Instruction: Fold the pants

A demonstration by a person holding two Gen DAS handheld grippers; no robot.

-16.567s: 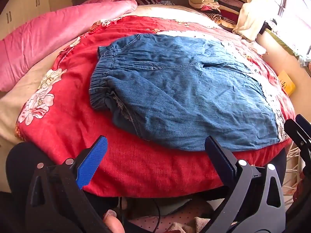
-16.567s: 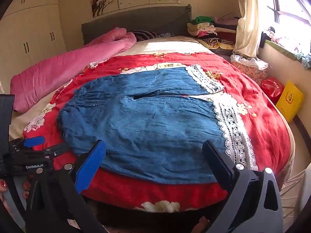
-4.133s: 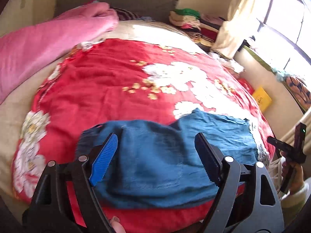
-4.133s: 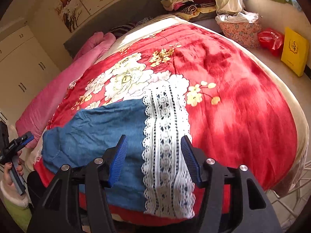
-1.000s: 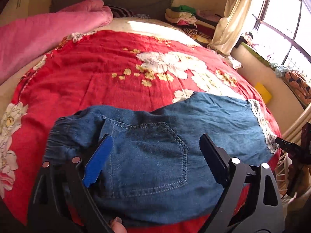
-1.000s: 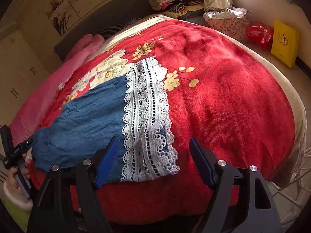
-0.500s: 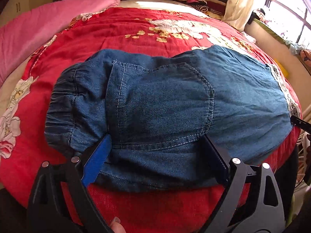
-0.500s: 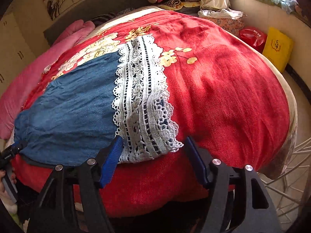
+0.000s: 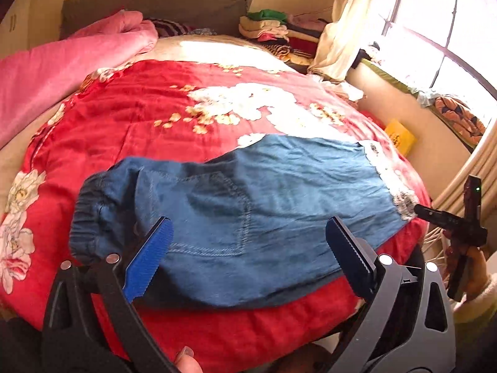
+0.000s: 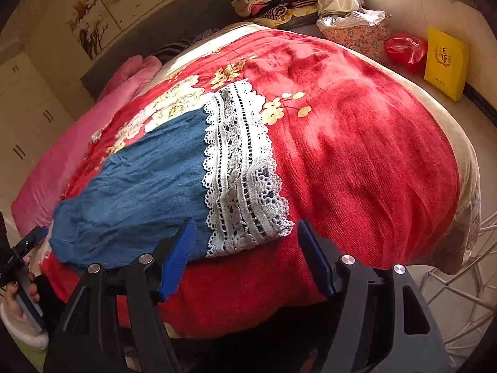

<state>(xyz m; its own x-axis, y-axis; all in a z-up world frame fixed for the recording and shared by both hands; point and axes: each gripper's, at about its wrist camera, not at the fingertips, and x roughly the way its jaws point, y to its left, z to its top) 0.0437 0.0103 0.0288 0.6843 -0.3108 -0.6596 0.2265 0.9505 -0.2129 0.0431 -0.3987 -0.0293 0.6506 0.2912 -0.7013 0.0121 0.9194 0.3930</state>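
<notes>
The blue denim pants (image 9: pixel 295 180) lie folded lengthwise near the front edge of the red floral blanket (image 9: pixel 139 118). The elastic waistband (image 9: pixel 90 214) is at the left and the white lace hem (image 9: pixel 391 180) at the right. My left gripper (image 9: pixel 248 222) hovers above the back pocket, its jaws opening with no cloth pinched between them. My right gripper (image 10: pixel 247 227) stands open just in front of the lace hem (image 10: pixel 242 171), pads clear of it. Each gripper shows at the edge of the other's view, the right gripper (image 9: pixel 435 214) and the left gripper (image 10: pixel 31 239), both hand-held.
A pink quilt (image 9: pixel 62 62) runs along the bed's left side. Folded clothes (image 9: pixel 267 28) are stacked by the headboard. On the floor to the right are a yellow box (image 10: pixel 445 62), a red bag (image 10: pixel 407 48) and a white wire rack (image 10: pixel 466 279).
My left gripper has drawn back and up from close over the pants, and its jaws stand wider. The right gripper shifted slightly. Much earlier the pants lay spread with both legs apart.
</notes>
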